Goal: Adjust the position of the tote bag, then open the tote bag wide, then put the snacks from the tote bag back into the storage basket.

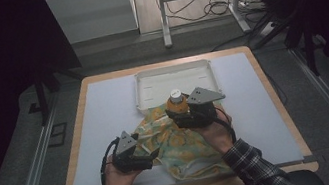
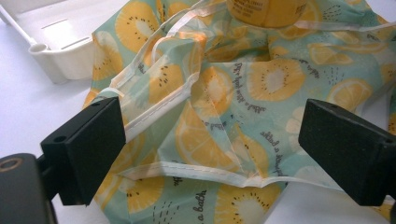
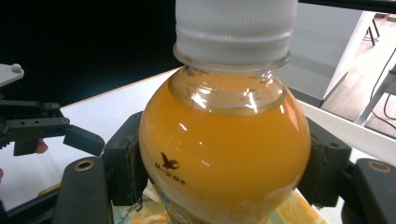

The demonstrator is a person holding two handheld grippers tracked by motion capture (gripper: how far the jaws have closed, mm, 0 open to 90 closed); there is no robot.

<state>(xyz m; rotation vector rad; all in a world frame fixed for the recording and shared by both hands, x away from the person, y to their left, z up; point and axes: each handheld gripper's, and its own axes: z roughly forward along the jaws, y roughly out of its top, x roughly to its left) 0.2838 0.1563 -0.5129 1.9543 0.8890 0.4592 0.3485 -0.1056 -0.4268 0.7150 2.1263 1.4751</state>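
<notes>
A bottle of orange juice (image 1: pixel 176 101) with a white cap stands upright on a teal cloth bag (image 1: pixel 180 140) printed with yellow citrus slices. My right gripper (image 1: pixel 180 114) is shut on the bottle (image 3: pixel 224 149), with a pad pressed on each side of its round body. My left gripper (image 1: pixel 152 158) is open at the bag's left edge. In the left gripper view the jaws stand wide apart over the bag's seamed rim (image 2: pixel 205 116), with the bottle's base (image 2: pixel 266 11) at the top. The left gripper (image 3: pixel 86 140) also shows at the left of the right gripper view.
A white plastic tray (image 1: pixel 141 88) lies at the back of the pale mat (image 1: pixel 106 117), just behind the bag. A corner of the tray (image 2: pixel 56 60) shows in the left gripper view. The table's wooden edge (image 1: pixel 275 99) runs along the right.
</notes>
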